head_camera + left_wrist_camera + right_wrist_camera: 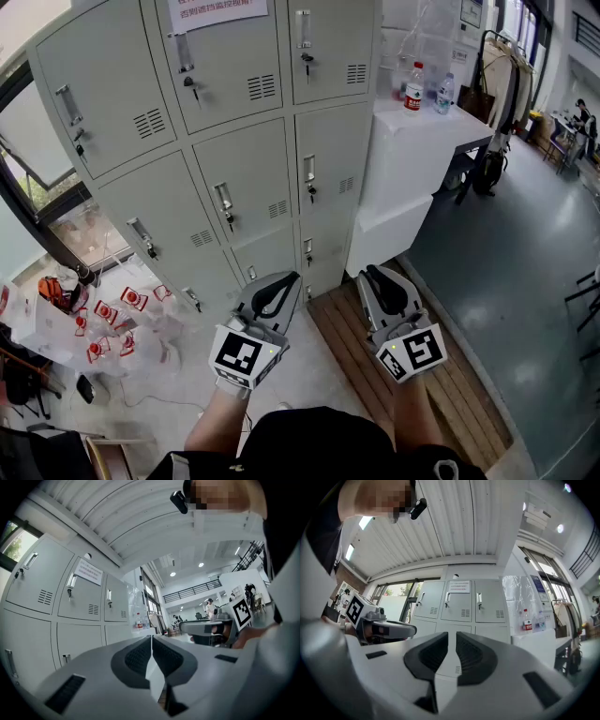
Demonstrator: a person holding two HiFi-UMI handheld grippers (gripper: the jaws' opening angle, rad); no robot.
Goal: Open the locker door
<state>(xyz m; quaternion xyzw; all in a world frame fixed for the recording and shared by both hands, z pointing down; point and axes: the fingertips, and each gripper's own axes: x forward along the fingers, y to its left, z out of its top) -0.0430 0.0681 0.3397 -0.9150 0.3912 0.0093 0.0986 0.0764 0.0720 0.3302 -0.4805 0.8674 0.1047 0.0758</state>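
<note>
A bank of grey metal lockers (248, 178) stands ahead of me, and every door I can see is closed. Each door has a chrome handle (223, 202) with a key hanging in the lock. My left gripper (272, 298) and right gripper (384, 286) are held side by side low in front of the bottom row, short of the doors and touching nothing. Both are shut and empty. In the left gripper view the lockers (79, 597) rise beyond the closed left gripper (151, 639). In the right gripper view the lockers (459, 606) sit straight past the right gripper (452, 637).
A white block-shaped counter (412, 159) butts against the lockers' right side, with two bottles (413, 87) on top. Wooden floor slats (412, 375) lie under my right arm. Clear bags with red-labelled items (103, 319) are piled at the left below a window. A rack (497, 84) stands at the far right.
</note>
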